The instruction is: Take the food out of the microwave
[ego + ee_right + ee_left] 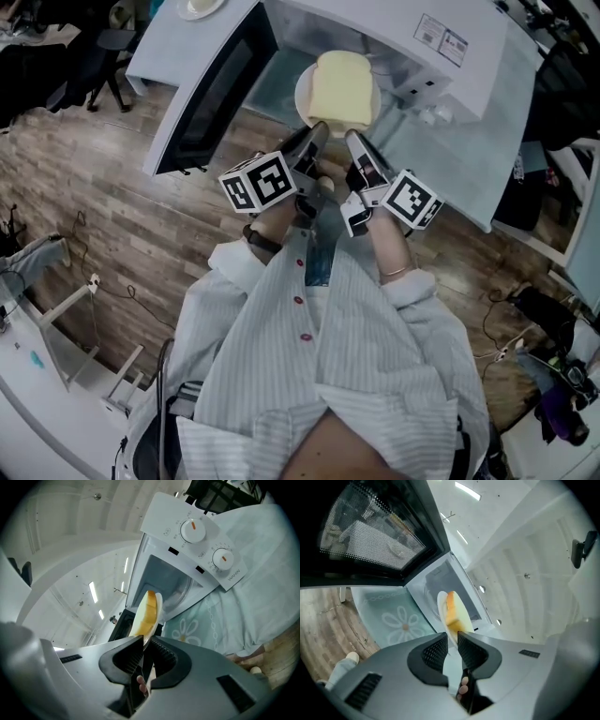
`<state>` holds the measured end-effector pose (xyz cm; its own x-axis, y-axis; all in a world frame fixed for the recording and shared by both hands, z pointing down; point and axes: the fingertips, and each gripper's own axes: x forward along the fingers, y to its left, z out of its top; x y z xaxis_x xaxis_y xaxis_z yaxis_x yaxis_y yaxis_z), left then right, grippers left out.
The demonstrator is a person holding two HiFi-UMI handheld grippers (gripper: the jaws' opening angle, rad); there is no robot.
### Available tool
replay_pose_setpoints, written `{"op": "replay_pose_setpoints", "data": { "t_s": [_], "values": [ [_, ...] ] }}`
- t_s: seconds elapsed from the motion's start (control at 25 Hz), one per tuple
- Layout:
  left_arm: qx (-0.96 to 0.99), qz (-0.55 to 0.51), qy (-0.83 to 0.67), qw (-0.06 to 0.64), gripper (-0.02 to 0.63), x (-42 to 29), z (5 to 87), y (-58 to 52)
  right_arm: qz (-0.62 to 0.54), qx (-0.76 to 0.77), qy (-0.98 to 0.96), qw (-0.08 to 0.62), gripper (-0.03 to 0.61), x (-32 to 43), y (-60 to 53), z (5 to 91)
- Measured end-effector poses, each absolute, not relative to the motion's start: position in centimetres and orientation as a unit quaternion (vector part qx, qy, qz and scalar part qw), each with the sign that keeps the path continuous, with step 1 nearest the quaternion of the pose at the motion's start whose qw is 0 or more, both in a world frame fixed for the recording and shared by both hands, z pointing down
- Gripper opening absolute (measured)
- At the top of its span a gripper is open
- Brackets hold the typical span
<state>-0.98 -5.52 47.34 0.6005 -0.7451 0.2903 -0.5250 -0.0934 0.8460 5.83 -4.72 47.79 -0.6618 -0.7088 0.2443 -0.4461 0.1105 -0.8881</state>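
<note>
A thick yellow slice of bread [342, 89] lies on a white plate [303, 94] held just in front of the open white microwave [403, 37]. My left gripper [317, 133] is shut on the plate's near rim from the left, and my right gripper [354, 141] is shut on the same rim from the right. In the left gripper view the plate [440, 604] and bread [452, 611] stand edge-on between the pads of the left gripper [451, 641]. The right gripper view shows the right gripper [146, 644] clamping the plate [158, 603], bread [146, 616] on top.
The microwave door [211, 94] hangs open to the left, with its mesh window [370, 536] close by. The control panel [201, 541] carries two knobs. A pale flowered cloth [427, 150] covers the table. Wooden floor [141, 225] lies below, and a chair and clutter stand at the room's edges.
</note>
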Motion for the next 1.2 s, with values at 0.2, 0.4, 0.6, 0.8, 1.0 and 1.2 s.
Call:
{"op": "replay_pose_setpoints", "data": {
  "t_s": [0.2,0.4,0.6,0.8,1.0,1.2],
  "values": [
    [0.733,-0.117,-0.438,0.507,0.072,-1.0,45.4,-4.1,-0.52,-0.364,0.76,0.138,0.066,5.4,-3.8,45.1],
    [0.732,-0.116,-0.445,0.503,0.072,-1.6,44.1,-2.9,-0.529,-0.361,0.755,0.144,0.064,5.1,-2.5,43.9],
    [0.738,-0.12,-0.436,0.5,0.071,-2.0,42.7,-2.3,-0.537,-0.361,0.745,0.16,0.061,4.9,-1.8,42.9],
    [0.748,-0.127,-0.423,0.495,0.069,-2.4,41.6,-2.7,-0.535,-0.363,0.742,0.176,0.057,4.7,-2.0,41.8],
    [0.753,-0.135,-0.413,0.495,0.067,-2.6,41.1,-3.3,-0.528,-0.362,0.744,0.191,0.055,4.4,-2.6,41.1],
    [0.756,-0.147,-0.406,0.492,0.064,-2.7,40.3,-3.8,-0.537,-0.36,0.735,0.206,0.054,4.3,-2.9,40.8]
  ]
}}
